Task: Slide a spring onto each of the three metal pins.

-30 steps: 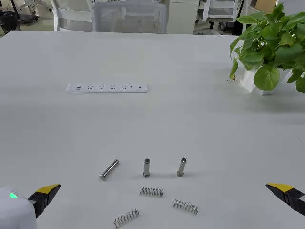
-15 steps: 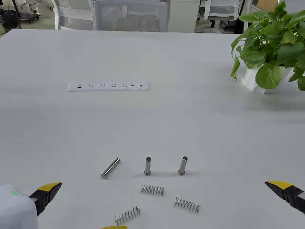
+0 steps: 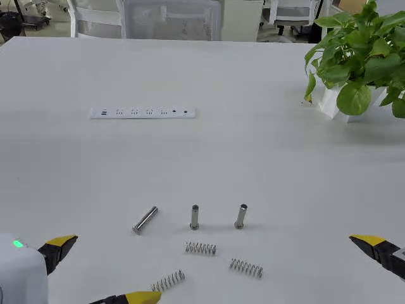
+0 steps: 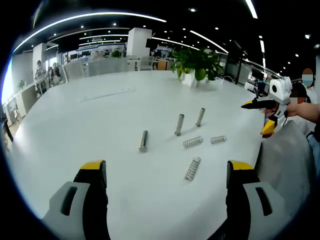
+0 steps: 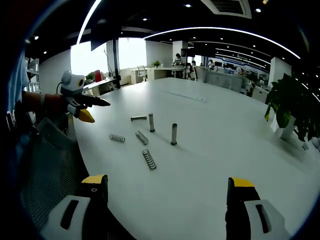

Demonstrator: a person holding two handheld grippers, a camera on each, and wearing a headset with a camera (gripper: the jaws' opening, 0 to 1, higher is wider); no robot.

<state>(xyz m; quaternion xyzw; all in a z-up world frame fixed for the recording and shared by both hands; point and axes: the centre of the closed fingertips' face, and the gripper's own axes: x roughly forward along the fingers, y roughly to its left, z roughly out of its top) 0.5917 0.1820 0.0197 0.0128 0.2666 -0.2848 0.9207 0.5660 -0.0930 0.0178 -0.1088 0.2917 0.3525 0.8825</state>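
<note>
Left gripper (image 4: 166, 166) and right gripper (image 5: 168, 181) are both spread wide, holding nothing, probably lining up a grab. Pins (image 3: 195, 216) sit lower centre, two upright, one flat; springs (image 3: 200, 248) loose just below.

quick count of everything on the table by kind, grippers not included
metal pins: 3 (two upright, one lying on its side)
springs: 3 (all lying loose, none on a pin)
power strip: 1
potted plant: 1
total: 8
</note>
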